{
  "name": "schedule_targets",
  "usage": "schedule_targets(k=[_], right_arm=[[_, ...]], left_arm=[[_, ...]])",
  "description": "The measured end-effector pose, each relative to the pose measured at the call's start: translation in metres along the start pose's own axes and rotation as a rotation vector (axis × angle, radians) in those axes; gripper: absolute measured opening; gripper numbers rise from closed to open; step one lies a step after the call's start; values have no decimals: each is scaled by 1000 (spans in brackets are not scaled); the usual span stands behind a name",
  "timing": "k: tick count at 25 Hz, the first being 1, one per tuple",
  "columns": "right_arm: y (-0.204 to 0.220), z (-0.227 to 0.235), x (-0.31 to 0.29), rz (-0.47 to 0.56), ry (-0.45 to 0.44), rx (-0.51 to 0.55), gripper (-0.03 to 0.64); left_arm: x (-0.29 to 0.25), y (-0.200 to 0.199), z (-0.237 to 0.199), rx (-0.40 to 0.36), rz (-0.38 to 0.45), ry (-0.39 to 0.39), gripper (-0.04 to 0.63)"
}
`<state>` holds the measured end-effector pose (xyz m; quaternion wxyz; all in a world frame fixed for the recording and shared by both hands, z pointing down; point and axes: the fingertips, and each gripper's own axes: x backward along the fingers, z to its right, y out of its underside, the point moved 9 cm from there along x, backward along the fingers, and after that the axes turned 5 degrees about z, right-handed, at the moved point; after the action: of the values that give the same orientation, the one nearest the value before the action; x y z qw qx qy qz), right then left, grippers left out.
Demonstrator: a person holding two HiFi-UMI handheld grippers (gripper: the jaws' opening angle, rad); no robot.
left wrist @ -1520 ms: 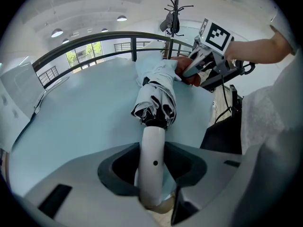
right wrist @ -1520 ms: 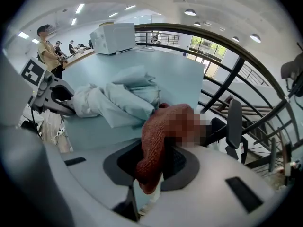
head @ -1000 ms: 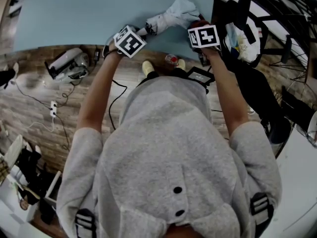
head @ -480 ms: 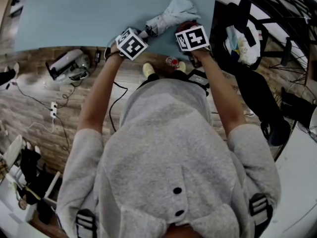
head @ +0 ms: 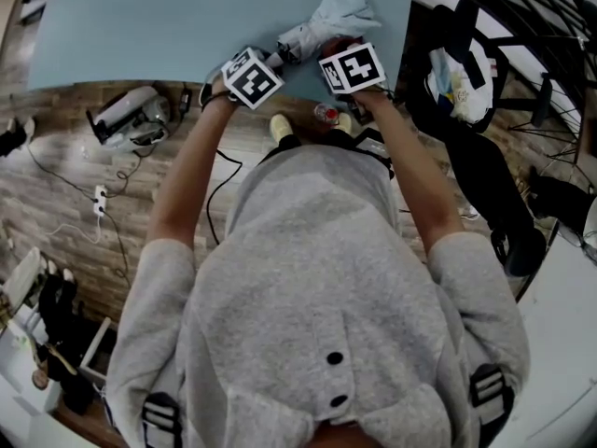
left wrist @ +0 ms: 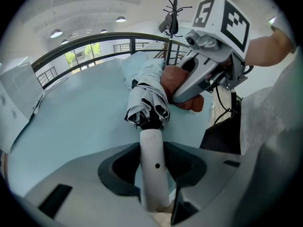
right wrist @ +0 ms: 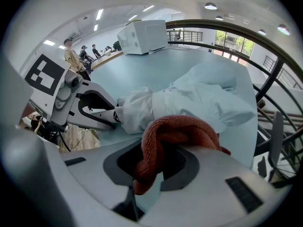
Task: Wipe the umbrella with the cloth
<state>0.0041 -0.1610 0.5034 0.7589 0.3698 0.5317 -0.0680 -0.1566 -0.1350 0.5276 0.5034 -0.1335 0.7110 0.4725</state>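
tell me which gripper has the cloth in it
The right gripper: its jaws pinch the reddish cloth. The left gripper is instead clamped on the white handle of the folded umbrella.

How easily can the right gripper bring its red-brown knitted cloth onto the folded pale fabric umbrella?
Probably yes, easily: its cloth lies against the umbrella, nothing between, and the left gripper holds the white handle.

We reach our left arm [head: 187, 180] and right arm [head: 410, 171] forward to the desk's [head: 140, 26] near edge, with the grippers side by side and tilted steeply down. The left gripper [left wrist: 152, 174] clamps the handle [left wrist: 150, 145]. The right gripper [right wrist: 151, 169] pinches the cloth [right wrist: 158, 136].
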Motion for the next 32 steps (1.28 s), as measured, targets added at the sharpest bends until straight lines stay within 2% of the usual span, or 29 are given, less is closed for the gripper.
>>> schedule_targets(k=[20, 32], right_arm=[[-7, -22, -7, 1, -59, 7, 81], [-8, -29, -3, 6, -191, -101, 81]], left_arm=[[1, 2, -1, -5, 1, 5, 166], [0, 2, 1, 0, 0, 12, 166]])
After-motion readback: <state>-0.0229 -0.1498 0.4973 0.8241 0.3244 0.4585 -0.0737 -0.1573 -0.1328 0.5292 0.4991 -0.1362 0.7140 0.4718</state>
